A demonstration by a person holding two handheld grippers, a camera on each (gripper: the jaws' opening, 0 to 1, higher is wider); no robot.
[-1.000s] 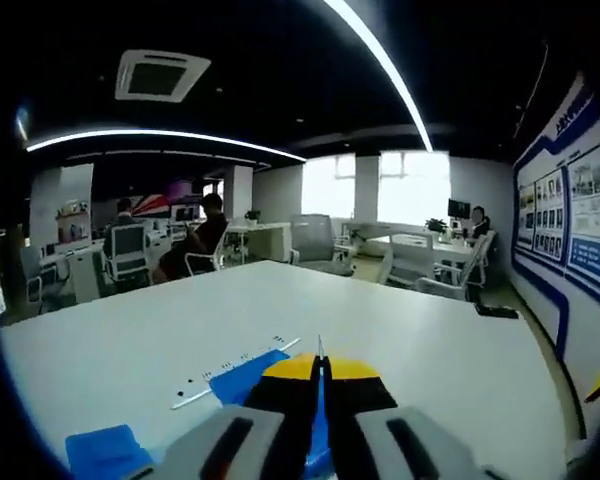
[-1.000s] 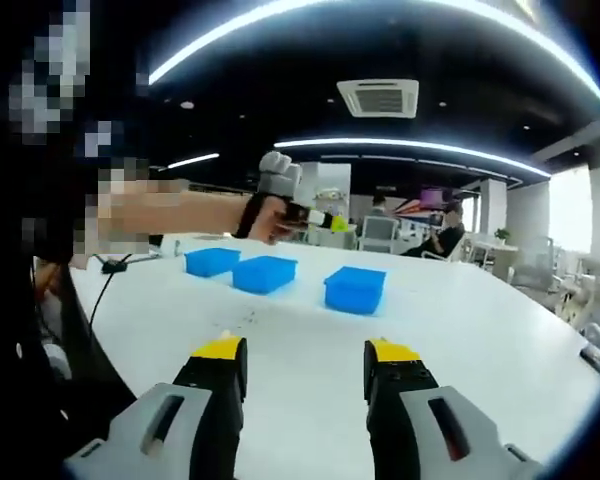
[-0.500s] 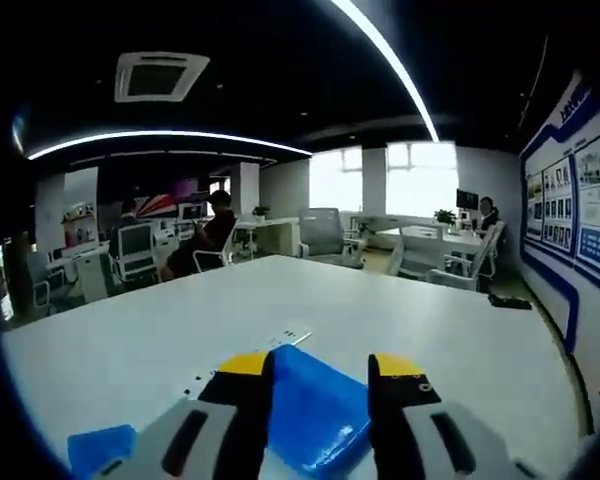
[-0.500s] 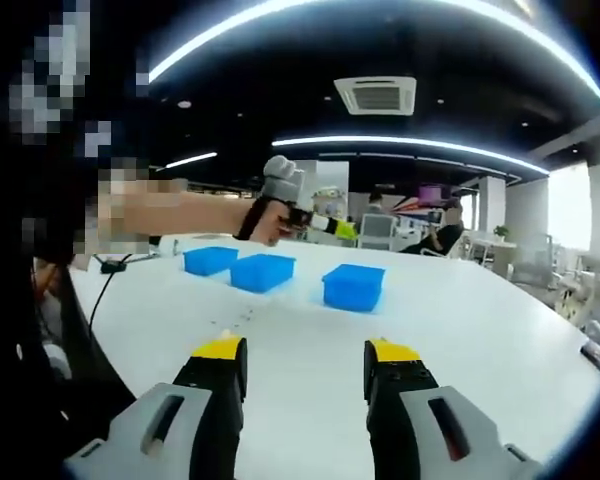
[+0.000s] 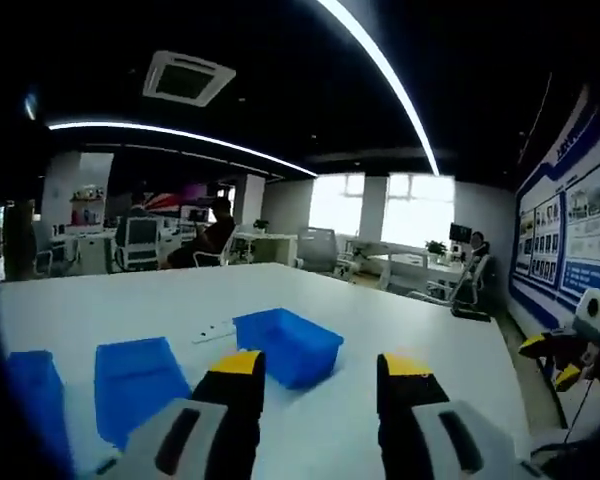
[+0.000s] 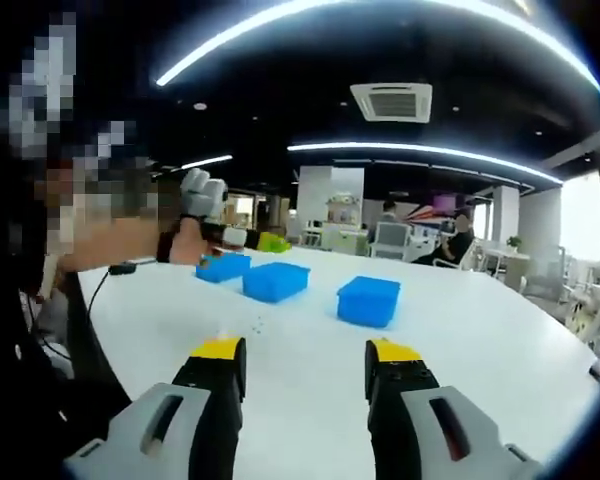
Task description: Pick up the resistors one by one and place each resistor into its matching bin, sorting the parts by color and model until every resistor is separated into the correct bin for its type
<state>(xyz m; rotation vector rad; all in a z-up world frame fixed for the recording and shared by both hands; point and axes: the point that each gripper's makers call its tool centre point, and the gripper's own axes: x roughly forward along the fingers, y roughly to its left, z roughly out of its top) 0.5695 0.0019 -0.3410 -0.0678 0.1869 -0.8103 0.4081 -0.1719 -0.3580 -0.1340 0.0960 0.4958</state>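
Three blue bins stand in a row on the white table (image 5: 420, 330): the near bin (image 5: 288, 343), the middle bin (image 5: 135, 375) and the far bin (image 5: 30, 390). A white strip of resistors (image 5: 212, 330) lies behind the near bin. My left gripper (image 5: 318, 365) hangs open above the table, just short of the near bin, with nothing between its jaws. In the right gripper view the same bins (image 6: 369, 300) (image 6: 276, 281) (image 6: 223, 266) stand farther off. My right gripper (image 6: 305, 350) is open and empty over bare table. Small loose resistors (image 6: 257, 322) lie ahead of it.
A person's hand holds the left gripper (image 6: 245, 238) beside the bins in the right gripper view. The right gripper (image 5: 570, 345) shows at the right edge of the left gripper view. Office desks, chairs and seated people (image 5: 215, 232) lie beyond the table.
My left gripper went from shut over a blue bin to open, then drew back so all three bins show. The right gripper stayed open and hardly moved.
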